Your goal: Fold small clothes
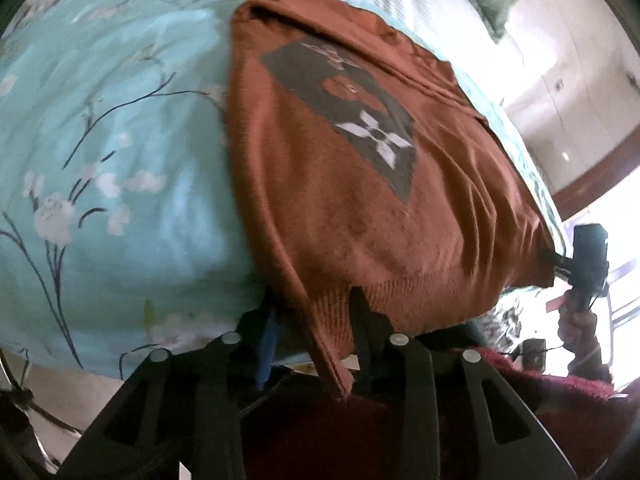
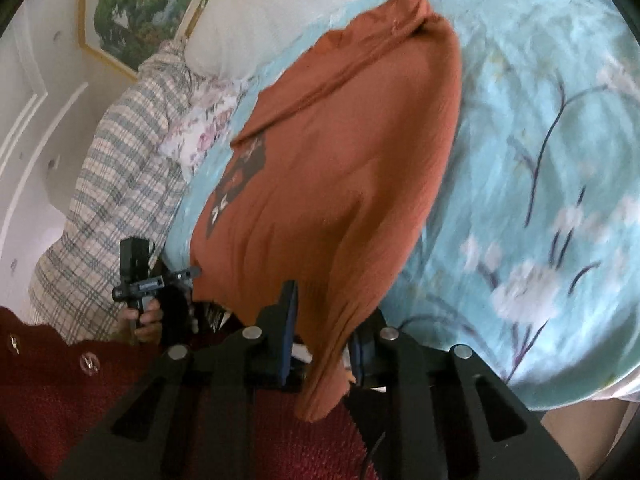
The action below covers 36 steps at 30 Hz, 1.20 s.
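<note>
sweater (image 1: 340, 184): rust-orange, spread on floral teal bedsheet (image 1: 112, 128), hem lifted off the sheet's near edge | left gripper (image 1: 316, 320): fingers clamped on hem corner | right gripper (image 2: 326, 320): pinching opposite hem corner, cloth hanging between the fingers | plaid blanket (image 2: 120, 160): beside sheet

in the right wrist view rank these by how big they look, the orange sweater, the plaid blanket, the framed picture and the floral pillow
Largest to smallest, as they look in the right wrist view:
1. orange sweater, though it lies nearest the camera
2. plaid blanket
3. framed picture, cut off by the frame edge, so unsure
4. floral pillow, partly hidden
</note>
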{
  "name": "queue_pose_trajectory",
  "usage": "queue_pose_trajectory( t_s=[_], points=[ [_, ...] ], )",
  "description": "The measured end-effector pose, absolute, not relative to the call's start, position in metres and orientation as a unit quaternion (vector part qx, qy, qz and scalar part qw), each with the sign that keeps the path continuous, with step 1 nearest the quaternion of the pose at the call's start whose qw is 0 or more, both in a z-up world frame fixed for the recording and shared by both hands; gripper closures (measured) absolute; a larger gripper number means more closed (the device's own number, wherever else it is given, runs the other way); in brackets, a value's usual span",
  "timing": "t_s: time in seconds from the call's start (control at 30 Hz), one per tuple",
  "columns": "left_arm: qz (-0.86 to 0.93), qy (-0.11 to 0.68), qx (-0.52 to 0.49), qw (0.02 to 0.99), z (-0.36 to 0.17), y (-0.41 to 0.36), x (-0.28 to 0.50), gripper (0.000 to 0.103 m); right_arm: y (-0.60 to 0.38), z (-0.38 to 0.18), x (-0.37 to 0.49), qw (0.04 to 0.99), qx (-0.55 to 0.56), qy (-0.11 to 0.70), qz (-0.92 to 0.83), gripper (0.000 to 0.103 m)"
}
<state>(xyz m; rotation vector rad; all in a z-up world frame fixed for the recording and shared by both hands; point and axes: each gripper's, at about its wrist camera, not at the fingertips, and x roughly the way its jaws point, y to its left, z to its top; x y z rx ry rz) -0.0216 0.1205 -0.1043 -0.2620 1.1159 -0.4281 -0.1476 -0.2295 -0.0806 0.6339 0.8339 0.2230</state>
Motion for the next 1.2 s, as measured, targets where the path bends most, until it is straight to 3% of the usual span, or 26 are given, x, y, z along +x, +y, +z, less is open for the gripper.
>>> queue_pose_trajectory(
  t_s=[0.1,0.13,0.17,0.27,0.43,0.7,1.03,1.2],
  points=[
    [-0.206,0.522,-0.121,0.819,-0.105,0.117,-0.022,0.074,-0.223,-0.086,-0.148,0.857,0.298,0.405,0.108,0.078],
    [-0.203,0.522,-0.119,0.820,-0.105,0.117,-0.021,0.081,-0.222,-0.087,-0.147,0.859,0.295,0.403,0.107,0.078],
    [-0.199,0.523,-0.115,0.821,-0.106,0.117,-0.020,0.098,-0.221,-0.086,-0.147,0.860,0.297,0.400,0.109,0.079],
    [-0.207,0.518,-0.118,0.822,-0.102,0.120,-0.022,0.097,-0.218,-0.081,-0.146,0.864,0.294,0.390,0.120,0.086],
    [-0.237,0.474,-0.146,0.836,-0.081,0.126,-0.035,0.098,-0.220,-0.077,-0.148,0.864,0.302,0.380,0.136,0.089],
    [-0.267,0.381,-0.213,0.859,-0.029,0.137,-0.028,0.098,-0.239,-0.028,-0.144,0.882,0.340,0.279,0.169,0.090],
    [-0.221,0.275,-0.215,0.911,0.028,0.140,0.063,0.098,-0.283,0.031,-0.062,0.922,0.304,0.212,0.111,0.093],
    [-0.180,0.278,-0.220,0.918,0.033,0.135,0.142,0.098,-0.319,0.051,0.007,0.932,0.289,0.214,0.047,0.094]
  ],
)
